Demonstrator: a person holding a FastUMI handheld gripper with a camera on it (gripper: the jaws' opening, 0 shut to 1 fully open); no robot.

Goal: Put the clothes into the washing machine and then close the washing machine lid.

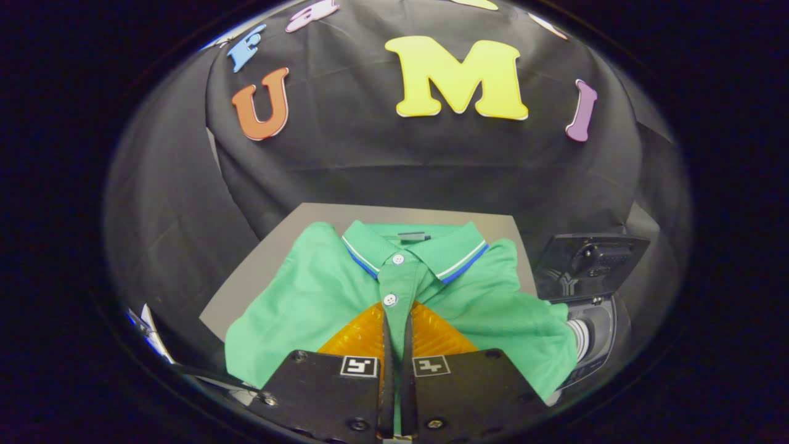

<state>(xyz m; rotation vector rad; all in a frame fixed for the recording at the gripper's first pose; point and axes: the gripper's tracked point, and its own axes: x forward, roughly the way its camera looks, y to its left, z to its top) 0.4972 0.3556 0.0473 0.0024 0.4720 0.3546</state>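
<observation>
Clothes here means one green polo shirt (320, 296), lying folded across the grey counter (259, 265) in the lower middle of the frame. At lower right stands the washing machine (592, 296), lid raised. Your claw (397, 320) is pressed nearly together, pinching the shirt's placket.

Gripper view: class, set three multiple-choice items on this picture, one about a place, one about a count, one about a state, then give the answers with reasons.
1. Where is the washing machine relative to the green polo shirt?
A. right of it
B. left of it
C. under it

2. How many white buttons show on the shirt's placket?
A. none
B. two
C. five

3. How is the washing machine lid?
A. closed
B. missing
C. raised open

Answers: 1 A, it stands past the right sleeve. 2 B, two lie ahead of the gripper, whose fingers pinch the placket. 3 C, the lid stands up above the drum.
</observation>
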